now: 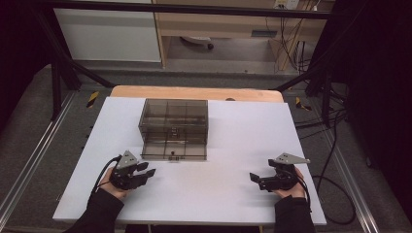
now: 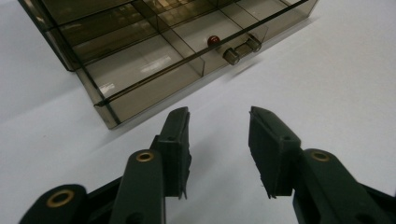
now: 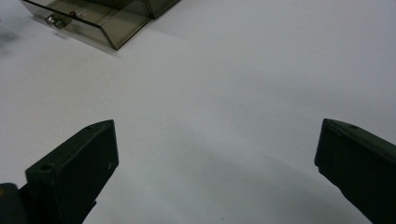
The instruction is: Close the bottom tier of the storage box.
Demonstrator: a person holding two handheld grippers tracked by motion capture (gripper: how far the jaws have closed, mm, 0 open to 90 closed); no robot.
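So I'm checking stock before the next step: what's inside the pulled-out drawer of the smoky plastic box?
One small red bead lies in the drawer, just behind its knob. The near compartments look bare. The box covers the drawer's back part, too dim to read.

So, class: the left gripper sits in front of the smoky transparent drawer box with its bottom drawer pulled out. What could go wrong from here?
1. The small knobbed handle is tiny, so the left gripper, its jaws parted with nothing between them, may slip off it.
2. The smoky transparent plastic drawer box stands unheld, so a push might slide it across the white table.
3. The small red bead in the open drawer could roll.
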